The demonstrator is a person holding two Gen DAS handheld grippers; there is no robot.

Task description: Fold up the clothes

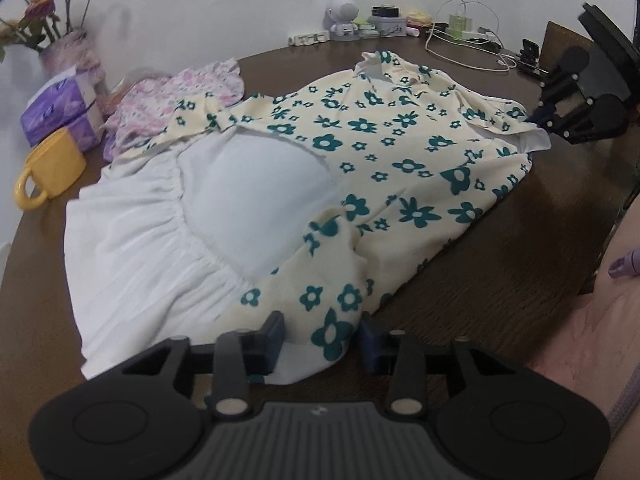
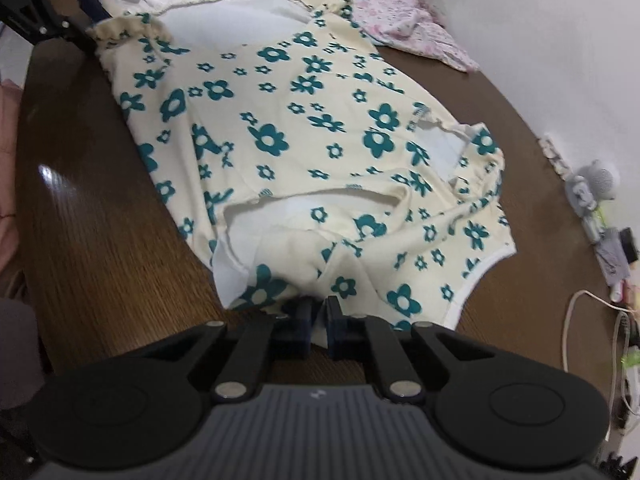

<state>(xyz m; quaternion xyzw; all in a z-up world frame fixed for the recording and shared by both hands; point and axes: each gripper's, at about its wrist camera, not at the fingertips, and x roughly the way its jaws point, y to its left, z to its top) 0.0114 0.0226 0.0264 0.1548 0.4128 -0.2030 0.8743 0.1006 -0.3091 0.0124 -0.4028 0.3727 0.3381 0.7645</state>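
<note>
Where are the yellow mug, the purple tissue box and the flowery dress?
yellow mug (image 1: 54,162): left wrist view, on its side wall.
purple tissue box (image 1: 60,98): left wrist view, on its front face.
flowery dress (image 2: 280,120): right wrist view, on the middle of the printed cloth.

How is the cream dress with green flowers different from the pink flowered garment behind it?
The cream dress has large green flowers; the pink garment has small pink ones. The dress lies spread across the table, partly turned back so its white lining shows; the pink garment sits bunched near the wall. The dress is far larger. Both rest on the table.
</note>
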